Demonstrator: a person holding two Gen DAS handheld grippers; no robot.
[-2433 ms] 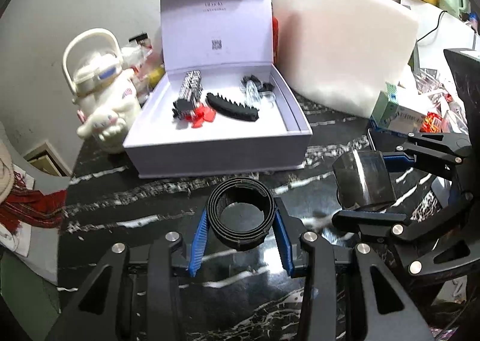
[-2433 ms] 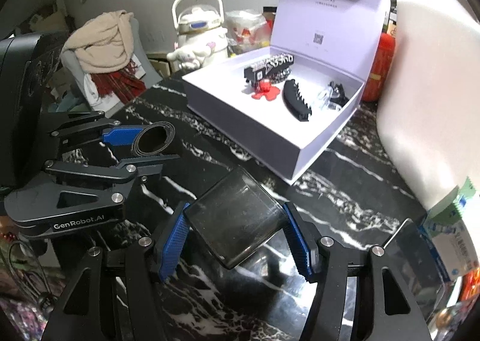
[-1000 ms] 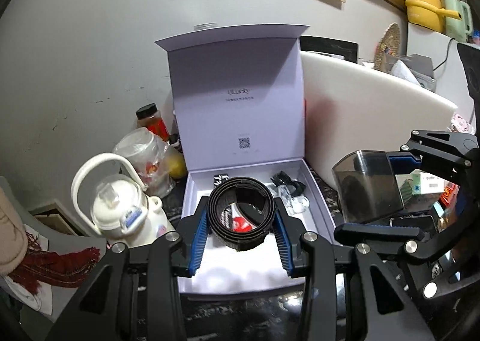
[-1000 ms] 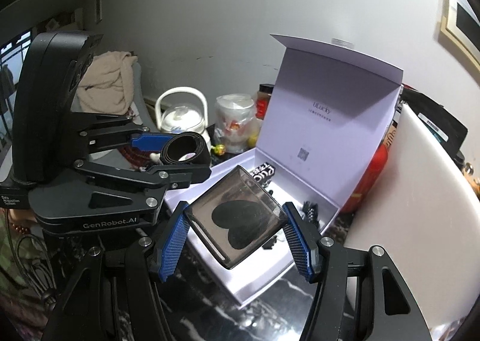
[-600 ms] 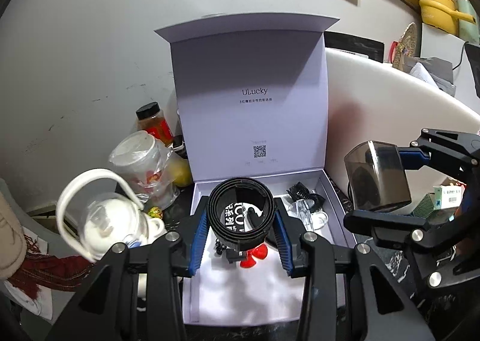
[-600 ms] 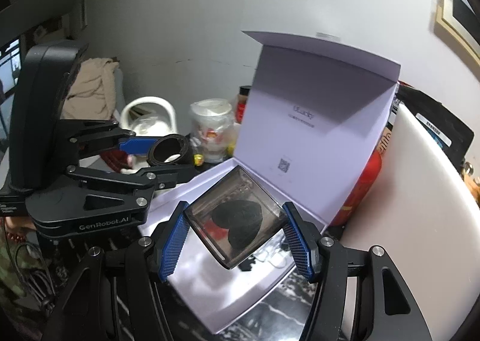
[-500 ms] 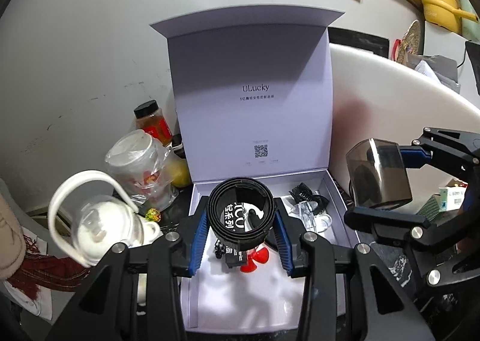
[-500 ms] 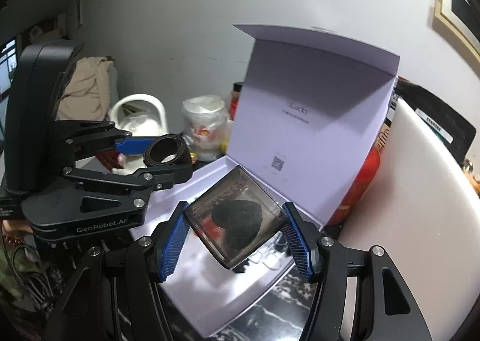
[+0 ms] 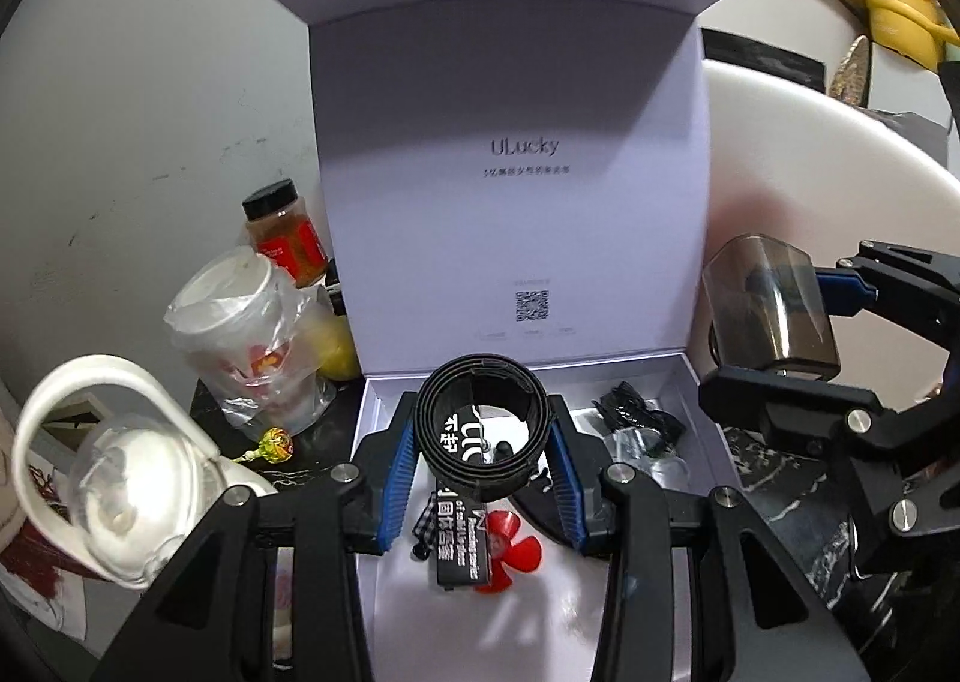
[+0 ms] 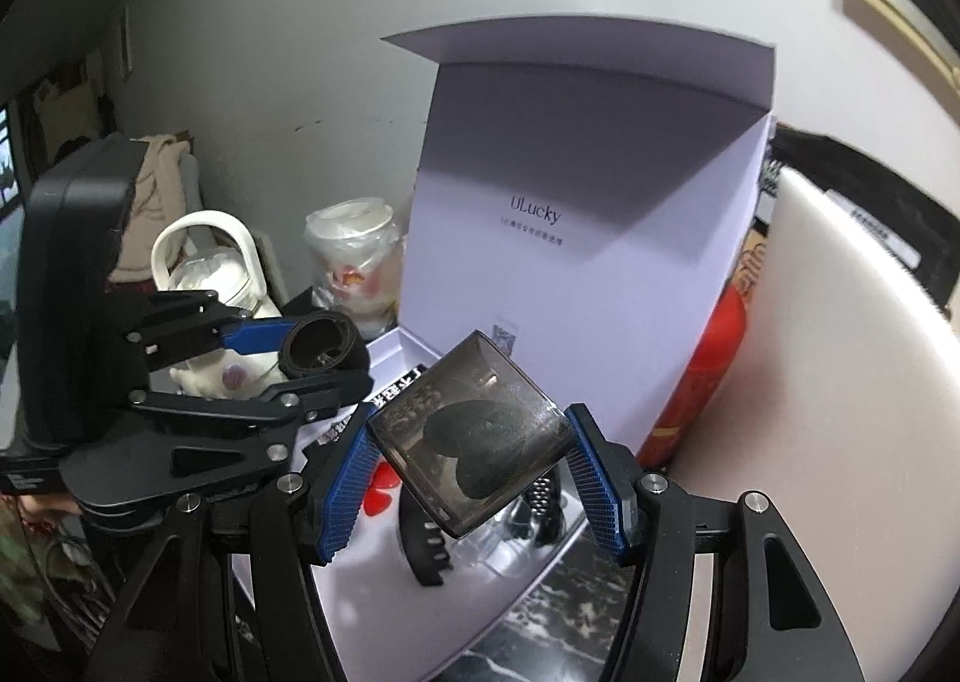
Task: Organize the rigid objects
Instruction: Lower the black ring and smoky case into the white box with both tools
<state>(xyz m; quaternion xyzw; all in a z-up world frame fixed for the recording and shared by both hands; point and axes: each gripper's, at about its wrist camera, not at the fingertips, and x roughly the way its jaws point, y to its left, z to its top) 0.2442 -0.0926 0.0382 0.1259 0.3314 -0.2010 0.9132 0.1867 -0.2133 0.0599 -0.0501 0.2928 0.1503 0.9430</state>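
Plainly, from the left wrist view, the left gripper (image 9: 483, 445) is clenched on a black ring (image 9: 483, 427), the blue pads pressing its two sides, and it hangs over the near-left part of the open lavender box (image 9: 684, 376); beneath it lie a black printed tag (image 9: 456, 532) and a red propeller (image 9: 510, 547), with a black clip (image 9: 636, 412) further right; the likely trouble is that the ring, let go from this height, lands on its edge on the tag or propeller and rolls, perhaps out over the low near wall; a round band held only at two points may also twist in the grip; a white kettle (image 9: 120, 478) and a bagged cup (image 9: 252, 334) crowd the left side, so a wide swing could knock them. From the right wrist view, the right gripper (image 10: 474, 472) is clamped on a smoky transparent case (image 10: 474, 436), held tilted with one corner down, over the right part of the box; below it sit a black toothed comb (image 10: 423, 550) and a clear piece that I cannot identify; the case's smooth walls look slippery, so it may slide out before placing; set down tilted, it could tip onto the comb; the left gripper is close on the left, and the two tools could collide if both descend together; the upright lid (image 10: 588, 214) stands just behind and a push forward could shove it.
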